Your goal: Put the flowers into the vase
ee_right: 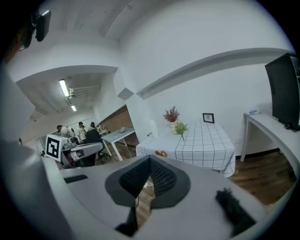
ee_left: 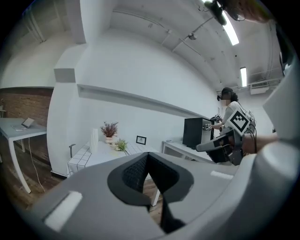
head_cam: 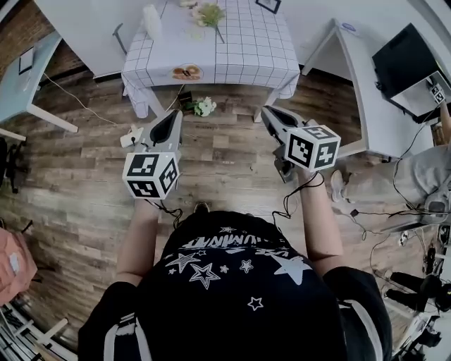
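Your left gripper (head_cam: 173,118) and right gripper (head_cam: 270,113) both have their jaws pressed together on nothing. The flowers (head_cam: 209,14) lie on the table (head_cam: 246,49), well apart from you, near what looks like the white vase (head_cam: 152,21). They'll likely be light, soft and easily crushed, so pinch the stem gently, below the blooms.

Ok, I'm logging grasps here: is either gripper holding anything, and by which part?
Nothing is held: the left gripper and the right gripper are both shut, with nothing between their jaws.
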The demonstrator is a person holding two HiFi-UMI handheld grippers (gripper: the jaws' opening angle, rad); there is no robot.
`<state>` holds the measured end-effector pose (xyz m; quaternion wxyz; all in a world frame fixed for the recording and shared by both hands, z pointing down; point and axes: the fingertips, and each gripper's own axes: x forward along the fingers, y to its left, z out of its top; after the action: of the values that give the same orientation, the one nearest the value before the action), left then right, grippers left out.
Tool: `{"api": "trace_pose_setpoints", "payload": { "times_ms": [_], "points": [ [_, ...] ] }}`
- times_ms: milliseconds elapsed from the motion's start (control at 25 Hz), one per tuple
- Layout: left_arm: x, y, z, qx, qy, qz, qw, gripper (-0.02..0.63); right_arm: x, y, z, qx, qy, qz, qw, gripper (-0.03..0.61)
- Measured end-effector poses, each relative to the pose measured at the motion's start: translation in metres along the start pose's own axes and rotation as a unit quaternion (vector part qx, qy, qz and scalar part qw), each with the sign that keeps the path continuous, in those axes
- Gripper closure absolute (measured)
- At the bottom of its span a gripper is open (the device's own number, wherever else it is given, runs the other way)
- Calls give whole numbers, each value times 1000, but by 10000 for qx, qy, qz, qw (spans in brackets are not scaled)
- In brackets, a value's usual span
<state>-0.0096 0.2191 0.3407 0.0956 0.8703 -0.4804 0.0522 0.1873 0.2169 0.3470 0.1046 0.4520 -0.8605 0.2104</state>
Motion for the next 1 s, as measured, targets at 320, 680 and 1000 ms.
{"api": "trace_pose_setpoints", "payload": {
  "times_ms": [320, 680, 1000],
  "points": [
    [-3, 31, -2, 28, -14, -205, 9998, 606, 28, 7, 1, 364, -66, -210, 9991, 569],
    [-26, 94, -18, -133, 107, -85, 9998, 606, 61, 20, -20, 748, -35, -442, 9962, 569],
    [-14, 118, -12, -17, 96, 23, 9999, 606, 80, 12, -17, 749, 1, -419, 9963, 569]
  ]
}}
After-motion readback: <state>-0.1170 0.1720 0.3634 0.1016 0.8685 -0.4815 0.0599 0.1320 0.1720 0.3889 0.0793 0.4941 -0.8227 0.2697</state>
